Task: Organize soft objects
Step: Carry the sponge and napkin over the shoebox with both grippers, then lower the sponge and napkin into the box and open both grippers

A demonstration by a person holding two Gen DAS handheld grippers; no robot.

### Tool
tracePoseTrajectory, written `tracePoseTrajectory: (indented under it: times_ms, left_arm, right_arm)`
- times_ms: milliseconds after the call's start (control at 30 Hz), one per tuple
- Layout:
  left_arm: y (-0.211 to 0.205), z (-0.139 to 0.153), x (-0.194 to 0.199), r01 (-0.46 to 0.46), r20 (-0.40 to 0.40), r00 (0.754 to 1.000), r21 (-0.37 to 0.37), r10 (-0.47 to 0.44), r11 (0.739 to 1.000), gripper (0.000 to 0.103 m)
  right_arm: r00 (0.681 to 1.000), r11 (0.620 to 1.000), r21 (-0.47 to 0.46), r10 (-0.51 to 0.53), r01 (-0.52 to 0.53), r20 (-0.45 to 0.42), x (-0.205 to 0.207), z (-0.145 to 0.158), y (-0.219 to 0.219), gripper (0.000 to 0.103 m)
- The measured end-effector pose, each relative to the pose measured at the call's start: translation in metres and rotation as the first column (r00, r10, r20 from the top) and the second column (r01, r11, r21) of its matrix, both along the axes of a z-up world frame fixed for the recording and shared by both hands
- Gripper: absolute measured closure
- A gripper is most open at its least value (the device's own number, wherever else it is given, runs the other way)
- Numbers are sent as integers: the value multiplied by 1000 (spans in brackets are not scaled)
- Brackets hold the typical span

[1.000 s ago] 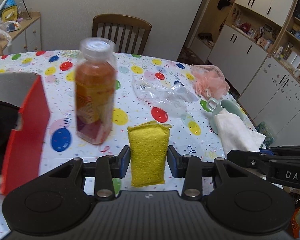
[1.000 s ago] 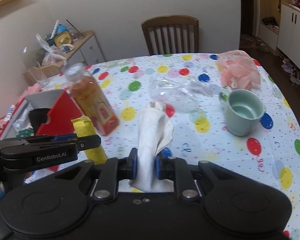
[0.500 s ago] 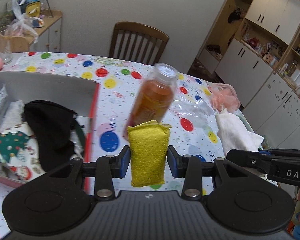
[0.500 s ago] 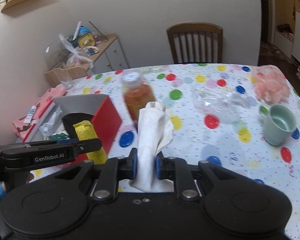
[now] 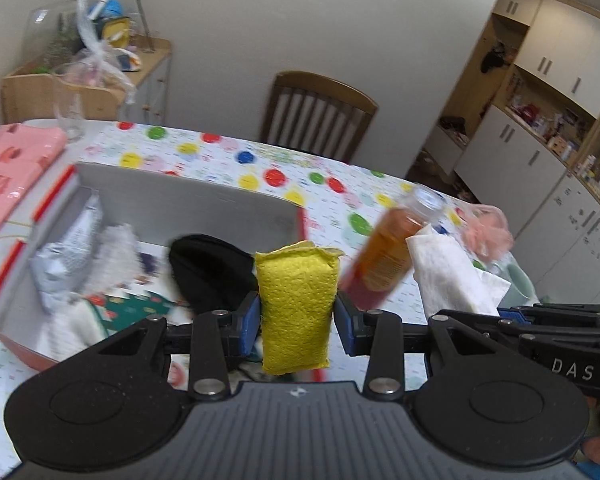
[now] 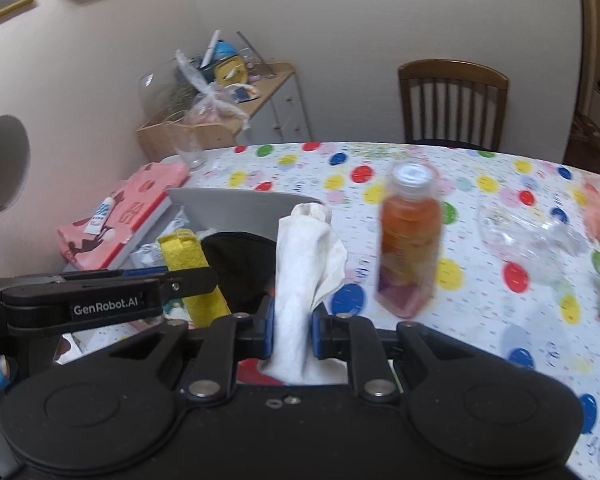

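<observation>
Left gripper (image 5: 296, 322) clamped on yellow sponge (image 5: 296, 304), upright above red-sided box (image 5: 172, 204) of soft things. Right gripper (image 6: 293, 332) pinched on white cloth (image 6: 304, 264), near box edge. Beyond: orange bottle (image 6: 410, 240) standing on dotted tablecloth (image 6: 500, 312).

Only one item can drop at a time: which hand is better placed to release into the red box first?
Left, probably: the left gripper holds its yellow sponge nearer the red box, while the white cloth sits beside it.

left gripper (image 5: 296, 322) clamped, right gripper (image 6: 293, 330) clamped
</observation>
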State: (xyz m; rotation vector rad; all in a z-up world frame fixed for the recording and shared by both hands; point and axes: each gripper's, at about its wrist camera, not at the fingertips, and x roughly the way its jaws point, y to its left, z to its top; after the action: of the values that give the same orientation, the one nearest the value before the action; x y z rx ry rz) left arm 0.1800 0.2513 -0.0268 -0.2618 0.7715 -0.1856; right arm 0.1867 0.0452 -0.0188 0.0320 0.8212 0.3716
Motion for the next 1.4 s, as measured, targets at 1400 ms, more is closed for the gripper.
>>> tracePoseTrajectory:
  times_ms: [1400]
  left_arm:
    - [122,-63,112,-16,-162,984,317,71,948,64]
  right_arm:
    - [975,964,-191,153,-183,-160,73,-90,135,83]
